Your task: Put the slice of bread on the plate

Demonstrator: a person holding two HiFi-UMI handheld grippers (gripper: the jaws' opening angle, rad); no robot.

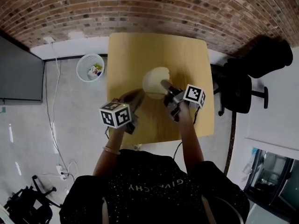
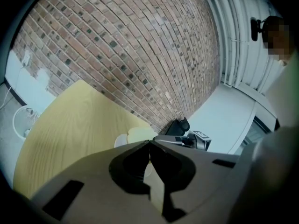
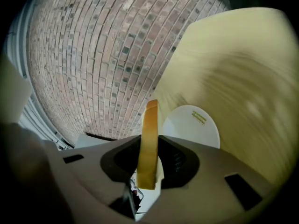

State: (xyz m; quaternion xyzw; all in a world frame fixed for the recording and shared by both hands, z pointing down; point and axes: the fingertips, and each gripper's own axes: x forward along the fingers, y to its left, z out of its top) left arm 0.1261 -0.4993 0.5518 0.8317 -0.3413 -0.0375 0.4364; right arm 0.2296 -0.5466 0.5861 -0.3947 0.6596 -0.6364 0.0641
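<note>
A slice of bread with a brown crust stands on edge between the pads of my right gripper, which is shut on it. A round white plate lies on the yellow wooden table just beyond and to the right of the slice. In the head view the right gripper holds the bread over the plate's near right edge. My left gripper hovers beside the plate's near left edge, jaws shut and empty. Its own view shows the left gripper, the plate and the right gripper.
A white mesh waste basket stands on the floor left of the table. A black office chair is close to the table's right edge. A brick wall runs behind the table, and a dark screen is at far left.
</note>
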